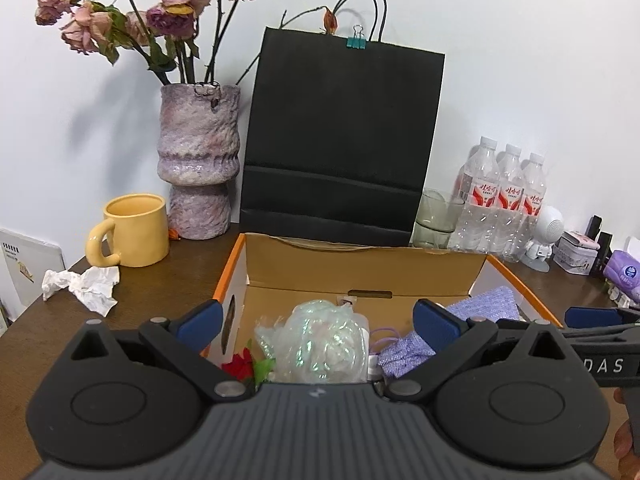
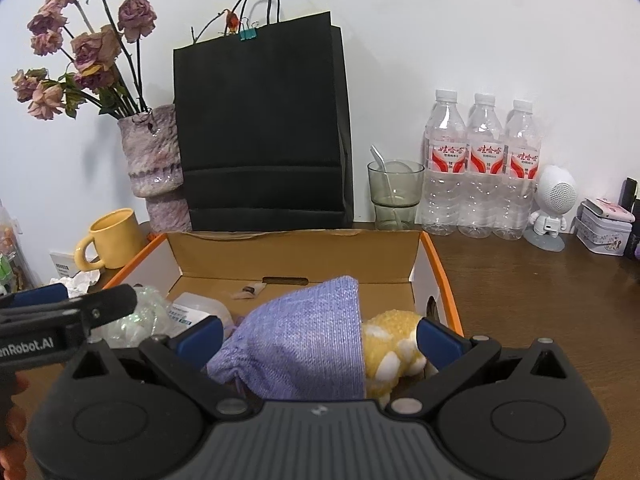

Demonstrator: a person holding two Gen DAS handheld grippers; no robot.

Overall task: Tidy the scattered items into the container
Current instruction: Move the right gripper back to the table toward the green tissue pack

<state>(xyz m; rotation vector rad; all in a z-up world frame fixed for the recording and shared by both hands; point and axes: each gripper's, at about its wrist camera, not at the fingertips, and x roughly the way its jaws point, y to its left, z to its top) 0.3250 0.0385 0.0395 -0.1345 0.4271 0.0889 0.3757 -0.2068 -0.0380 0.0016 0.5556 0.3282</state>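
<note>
An open cardboard box with orange edges sits on the brown table; it also shows in the right wrist view. Inside lie an iridescent plastic wrap bundle, a red flower, a purple knit pouch and a yellow fuzzy toy. My left gripper is open above the box's left part, over the bundle. My right gripper is open, its fingers on either side of the pouch and toy without touching them.
A crumpled white tissue lies on the table left of the box, by a yellow mug. Behind stand a vase of dried roses, a black paper bag, a glass, three water bottles, and small tins.
</note>
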